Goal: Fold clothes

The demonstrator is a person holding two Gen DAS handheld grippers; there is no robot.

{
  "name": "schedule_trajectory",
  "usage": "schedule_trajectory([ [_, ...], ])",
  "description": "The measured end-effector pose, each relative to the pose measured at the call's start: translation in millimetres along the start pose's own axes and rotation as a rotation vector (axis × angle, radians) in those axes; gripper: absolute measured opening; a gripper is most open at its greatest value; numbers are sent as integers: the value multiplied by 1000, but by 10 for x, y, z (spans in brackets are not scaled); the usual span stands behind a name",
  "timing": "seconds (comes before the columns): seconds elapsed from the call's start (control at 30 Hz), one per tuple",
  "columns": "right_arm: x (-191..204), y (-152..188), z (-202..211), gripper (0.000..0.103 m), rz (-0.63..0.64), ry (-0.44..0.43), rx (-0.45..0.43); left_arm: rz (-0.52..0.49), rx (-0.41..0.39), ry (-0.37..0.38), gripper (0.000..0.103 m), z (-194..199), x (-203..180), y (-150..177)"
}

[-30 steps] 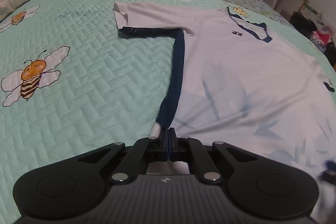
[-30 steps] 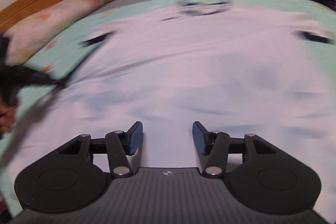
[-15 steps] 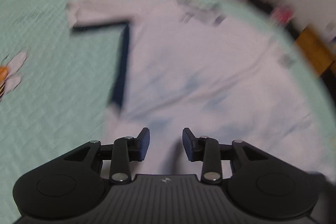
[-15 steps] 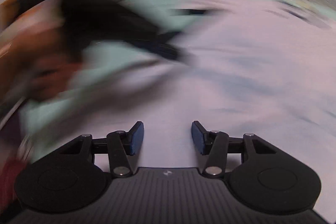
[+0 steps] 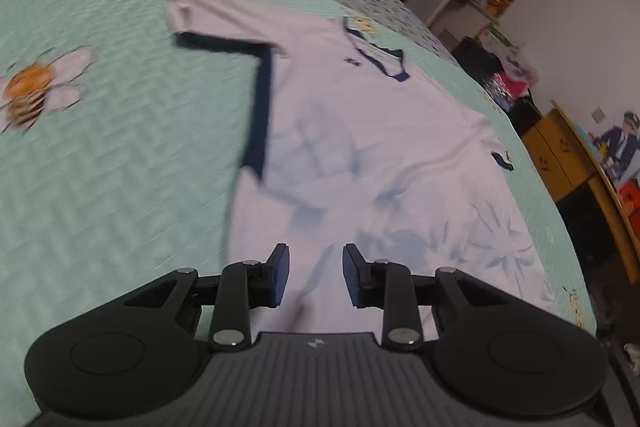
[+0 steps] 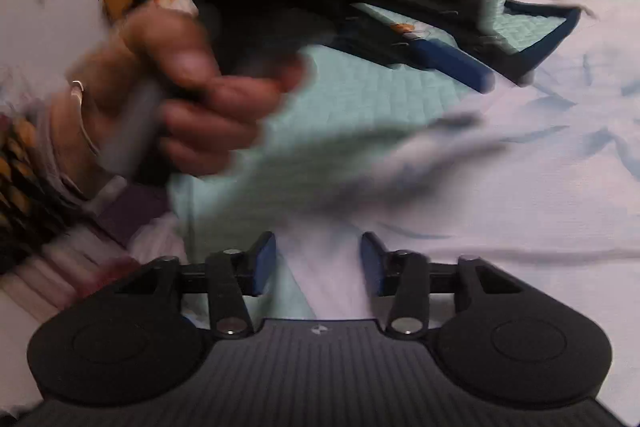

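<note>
White shirt (image 5: 360, 131) spread flat on the green bedspread (image 5: 100, 167), both grippers over its hem.

Left gripper (image 5: 316, 277) jaws are opening, nothing pinched; right gripper (image 6: 318, 263) jaws are closing with shirt cloth between them, not clamped.

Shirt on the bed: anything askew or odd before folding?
Mostly fine. The white shirt lies spread on the green bedspread, but its body is wrinkled, and its bottom corner nearest the left gripper looks slightly lifted, though blurred. No damage visible.
</note>
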State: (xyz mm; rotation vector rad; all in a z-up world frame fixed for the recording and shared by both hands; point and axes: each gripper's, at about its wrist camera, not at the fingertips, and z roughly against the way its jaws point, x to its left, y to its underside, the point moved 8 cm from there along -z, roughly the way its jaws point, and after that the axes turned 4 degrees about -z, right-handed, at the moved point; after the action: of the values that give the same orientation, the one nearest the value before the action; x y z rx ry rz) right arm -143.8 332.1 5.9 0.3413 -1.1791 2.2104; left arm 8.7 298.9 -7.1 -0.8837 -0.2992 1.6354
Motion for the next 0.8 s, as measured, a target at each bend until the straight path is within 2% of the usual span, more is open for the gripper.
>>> schedule_trajectory([
  [0.1,-780,-326,787,36,-78,278,-241,-11,12,-34,33,-99,-6,-77],
  [0.13,-1173,-445,1102,37,-136,404,-318,-6,17,-11,34,-157,-47,-74],
  [0.17,-1579,-556,1386,39,-227,490,-379,-2,21,15,34,-217,-93,-69],
  [0.2,-1977,-655,1651,42,-314,574,-433,-19,36,0,36,-293,-130,-38],
  [0.23,-2346,-729,1814,50,-385,648,-456,-38,52,-21,39,-371,-165,-5],
  [0.27,-2672,-793,1932,50,-447,708,-470,-57,68,-42,39,-449,-200,28],
  [0.33,-2990,-869,1764,50,-489,719,-431,-96,100,-83,35,-603,-271,93],
  [0.4,-3245,-945,1546,49,-512,706,-378,-56,83,-102,30,-545,-165,98],
  [0.43,-3044,-974,1215,49,-424,599,-289,-34,73,-111,31,-510,-108,99],
  [0.5,-2326,-929,671,50,-97,433,-121,-10,67,-132,31,-413,23,116],
  [0.53,-2019,-899,457,46,39,354,-52,1,64,-142,32,-364,88,125],
  [0.6,-1903,-963,449,43,82,280,-53,23,71,-122,32,-293,171,177],
  [0.67,-2436,-1257,811,43,-38,417,-207,39,70,-90,32,-215,197,237],
  [0.73,-3299,-1446,1360,45,-286,649,-404,40,63,-87,32,-163,191,285],
  [0.77,-3718,-1405,1621,47,-450,752,-473,52,56,-85,32,-155,195,301],
  [0.8,-4055,-1261,1785,47,-618,810,-503,80,50,-74,36,-160,211,306],
])
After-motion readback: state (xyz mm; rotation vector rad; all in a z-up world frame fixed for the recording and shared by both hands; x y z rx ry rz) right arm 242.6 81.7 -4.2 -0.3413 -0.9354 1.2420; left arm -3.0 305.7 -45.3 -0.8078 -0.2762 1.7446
